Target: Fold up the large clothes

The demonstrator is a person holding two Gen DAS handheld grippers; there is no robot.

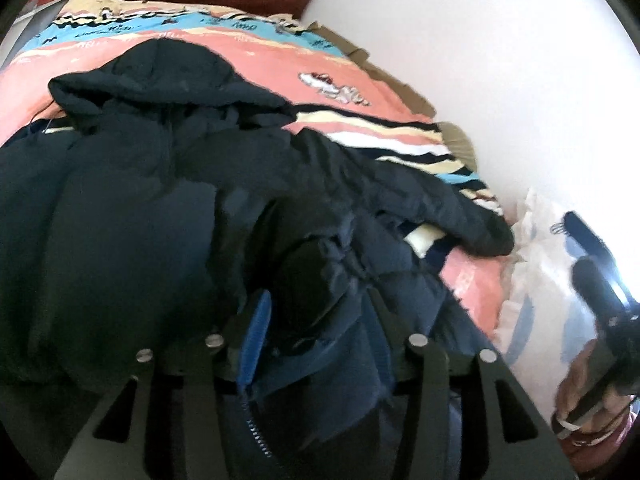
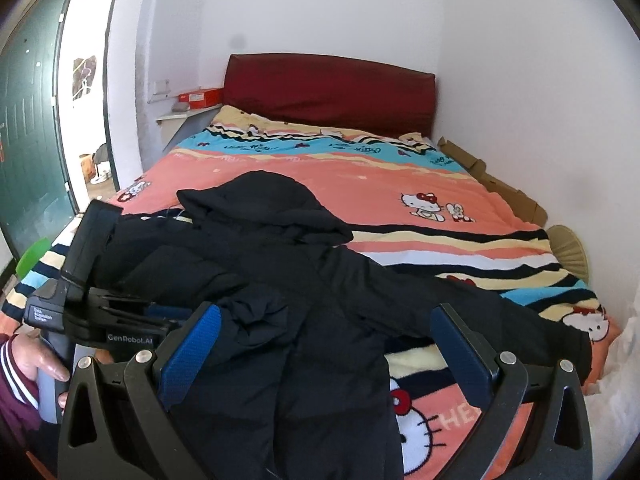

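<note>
The bed (image 2: 320, 168) carries my dark hooded jacket (image 2: 280, 264) across its foot edge, hood toward the headboard. I judge I'm mid-fold, regripping. My right gripper (image 2: 326, 356) hangs spread, empty; my left gripper (image 1: 316, 332) stands part-open around bunched fabric, needing a firmer bite.

Black hooded padded jacket (image 2: 280, 280), rumpled, hood toward headboard, one sleeve outstretched, on the bed

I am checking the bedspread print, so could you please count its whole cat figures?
1 complete: cat figure on the pink band right of the jacket. Partial cats show elsewhere; more may be hidden.
</note>
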